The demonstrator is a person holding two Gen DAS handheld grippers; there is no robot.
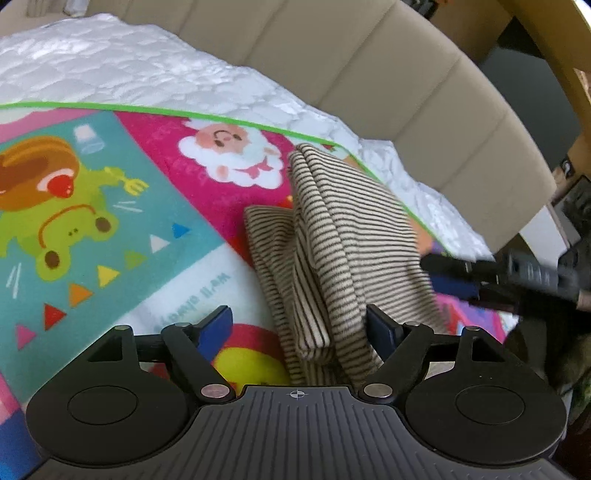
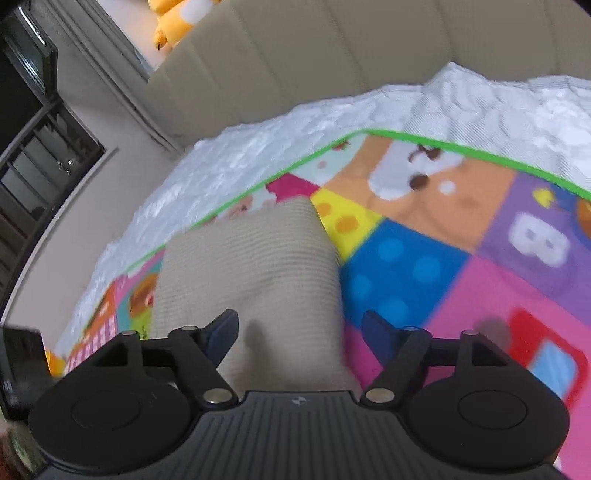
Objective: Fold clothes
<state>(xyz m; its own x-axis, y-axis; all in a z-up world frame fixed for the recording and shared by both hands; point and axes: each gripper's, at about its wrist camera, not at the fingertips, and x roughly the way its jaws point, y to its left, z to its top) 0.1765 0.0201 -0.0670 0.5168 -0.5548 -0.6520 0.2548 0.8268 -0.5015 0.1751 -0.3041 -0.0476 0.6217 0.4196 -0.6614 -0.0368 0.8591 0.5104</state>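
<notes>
Folded striped garment (image 1: 343, 236) on cartoon blanket (image 1: 110, 229) — both grippers' jaws apart.

This is a bedroom in a home: a bed with a beige padded headboard (image 1: 388, 74), a white quilted mattress cover (image 1: 110, 62), a colourful cartoon blanket (image 2: 443, 258) and yellow plush toys (image 2: 177, 18).

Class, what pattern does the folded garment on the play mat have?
Thin dark stripes on beige; the folded garment shows it best in the left wrist view, since the right wrist view is blurred.
</notes>
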